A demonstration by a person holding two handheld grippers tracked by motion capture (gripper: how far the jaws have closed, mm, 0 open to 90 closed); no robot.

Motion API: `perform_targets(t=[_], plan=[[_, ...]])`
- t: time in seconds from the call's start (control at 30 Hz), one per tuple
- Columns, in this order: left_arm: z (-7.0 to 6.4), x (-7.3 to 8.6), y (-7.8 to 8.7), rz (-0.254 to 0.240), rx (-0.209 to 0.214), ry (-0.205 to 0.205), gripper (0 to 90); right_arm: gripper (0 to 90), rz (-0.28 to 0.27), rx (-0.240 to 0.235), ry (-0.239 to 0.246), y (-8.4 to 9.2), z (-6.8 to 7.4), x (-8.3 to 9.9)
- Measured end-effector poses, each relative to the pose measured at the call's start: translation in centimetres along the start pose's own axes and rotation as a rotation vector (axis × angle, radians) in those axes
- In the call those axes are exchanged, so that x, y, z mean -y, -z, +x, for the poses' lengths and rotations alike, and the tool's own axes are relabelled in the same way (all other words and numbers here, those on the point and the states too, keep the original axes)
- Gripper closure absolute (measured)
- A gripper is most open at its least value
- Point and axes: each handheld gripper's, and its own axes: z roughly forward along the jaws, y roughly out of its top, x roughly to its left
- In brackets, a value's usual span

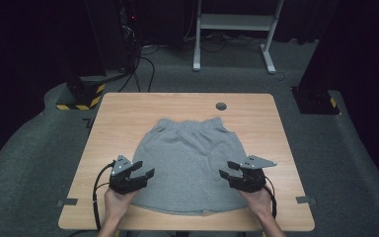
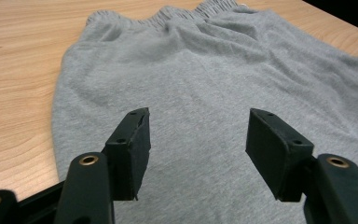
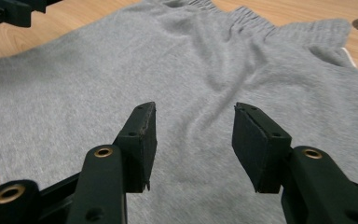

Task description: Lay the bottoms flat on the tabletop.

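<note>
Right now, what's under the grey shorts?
The grey shorts lie flat on the wooden table, which shows bare around them. Whatever might sit beneath the fabric is covered; no bulge suggests anything there.

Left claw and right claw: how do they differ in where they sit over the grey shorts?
The left claw hangs over the shorts' left edge, the right claw over their right edge. In the high view the left claw points right and away from the person, the right claw left, so they face each other. Both stand open with nothing between the jaws, both held above the fabric near the hem end.
</note>
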Motion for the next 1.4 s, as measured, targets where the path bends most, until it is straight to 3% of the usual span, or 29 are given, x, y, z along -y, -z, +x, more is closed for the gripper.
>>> perform_targets(t=[0.77, 1.4], plan=[[1.1, 0.2, 1.1, -0.034, -0.027, 0.021, 35.7, 49.4, -0.053, 0.043, -0.063, 2.6, -1.9, 0.8], [2.7, 0.5, 2.5, -0.059, -0.046, 0.072, 35.2, 49.6, -0.079, 0.086, -0.111, 4.4, -3.2, 1.6]])
